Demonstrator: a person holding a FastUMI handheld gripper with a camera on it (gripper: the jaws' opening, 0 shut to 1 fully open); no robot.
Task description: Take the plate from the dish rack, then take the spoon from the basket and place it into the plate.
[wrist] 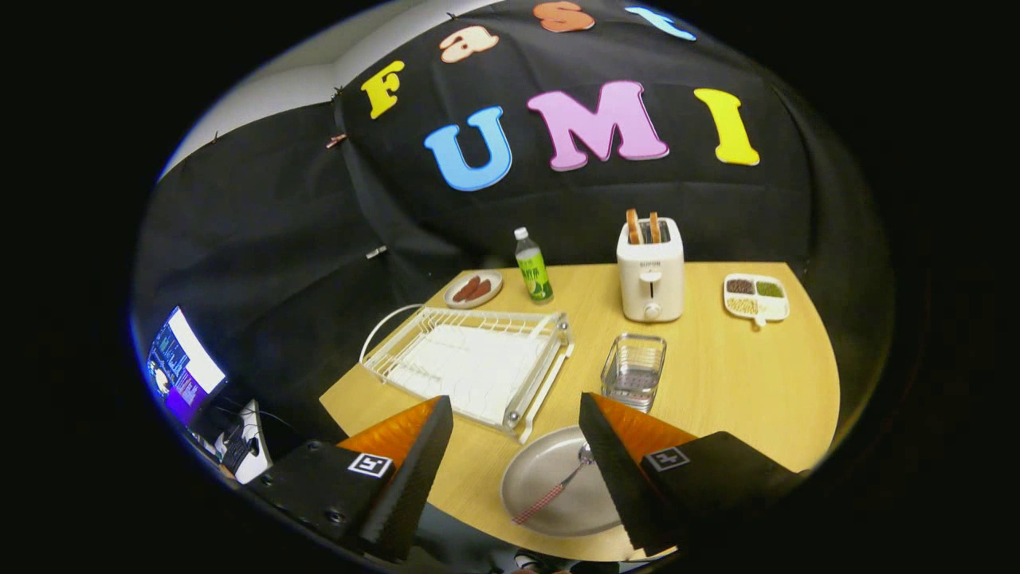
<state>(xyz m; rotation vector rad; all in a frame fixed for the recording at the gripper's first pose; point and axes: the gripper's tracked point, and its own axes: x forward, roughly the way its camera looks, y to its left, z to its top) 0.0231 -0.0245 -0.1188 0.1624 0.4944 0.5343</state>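
Observation:
A grey round plate [550, 490] lies on the wooden table between my two fingers, near the table's front edge. A spoon [558, 488] with a red checked handle rests in the plate, its bowl close to my right finger. My gripper [518, 414] stands open above the plate with nothing held. The white wire dish rack [470, 359] stands beyond my left finger, with no dishes in it. The small metal mesh basket [633, 371] sits just beyond my right finger and looks empty.
At the back of the table [733, 383] stand a white toaster [651, 271] with two slices of bread, a green-labelled bottle [533, 267], a small plate of sausages [473, 288] and a divided dish of grains [755, 297]. A lit screen [183, 367] is off to the left.

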